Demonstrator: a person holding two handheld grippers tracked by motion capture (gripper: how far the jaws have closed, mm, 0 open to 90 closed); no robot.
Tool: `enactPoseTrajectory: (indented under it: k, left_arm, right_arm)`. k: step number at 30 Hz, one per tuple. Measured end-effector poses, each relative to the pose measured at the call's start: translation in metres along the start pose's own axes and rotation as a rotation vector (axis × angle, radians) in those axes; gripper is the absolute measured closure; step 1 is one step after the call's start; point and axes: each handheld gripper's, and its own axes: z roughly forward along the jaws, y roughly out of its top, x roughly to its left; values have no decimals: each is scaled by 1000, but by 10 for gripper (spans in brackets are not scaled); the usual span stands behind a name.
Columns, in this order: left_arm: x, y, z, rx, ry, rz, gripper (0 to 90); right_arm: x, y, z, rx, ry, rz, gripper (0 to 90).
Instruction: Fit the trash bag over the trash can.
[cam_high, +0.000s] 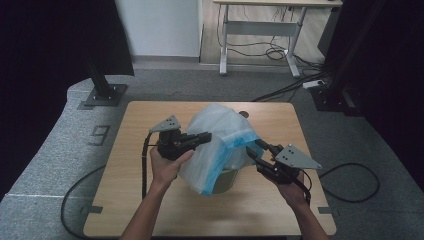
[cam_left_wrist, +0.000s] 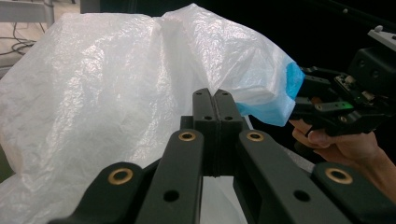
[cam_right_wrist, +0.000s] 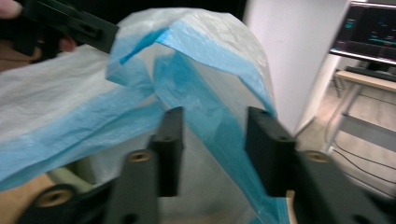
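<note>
Left gripper (cam_left_wrist: 215, 100): I keep its jaws pressed together on a fold of the plastic bag (cam_high: 220, 140), holding that side up.
Right gripper (cam_right_wrist: 214, 140): my jaws stand half apart, the bag's blue rim (cam_right_wrist: 219, 126) between them, unpinched.
Why: I judge I'm spreading the mouth over the bin (cam_high: 226, 181).
Bag: draped between both grippers, the bin just beneath.

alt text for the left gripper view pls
The left tool pinches a fold of a crinkled white plastic bag between its shut black jaws. At right, the right tool reaches the bag's blue rim.
</note>
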Motion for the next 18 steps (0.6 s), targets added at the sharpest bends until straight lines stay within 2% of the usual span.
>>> enactPoseTrajectory:
  k: [3, 6, 11, 15, 18]
  left_arm:
    - [0, 1, -1, -1, -1, 0, 896]
    - [-1, 2, -1, -3, -11, -5, 896]
    - [-1, 2, 0, 0, -18, -10, 896]
    - [0, 2, 0, 5, -17, -10, 896]
    - [1, 2, 0, -1, -14, -13, 896]
  right_arm:
    - [0, -3, 1, 13, -5, 14, 436]
    - [0, -5, 3, 25, -15, -2, 388]
    - [0, 1, 11, 35, -55, -16, 374]
    - [1, 4, 19, 45, -91, -28, 481]
    - [-2, 4, 21, 51, -104, -10, 685]
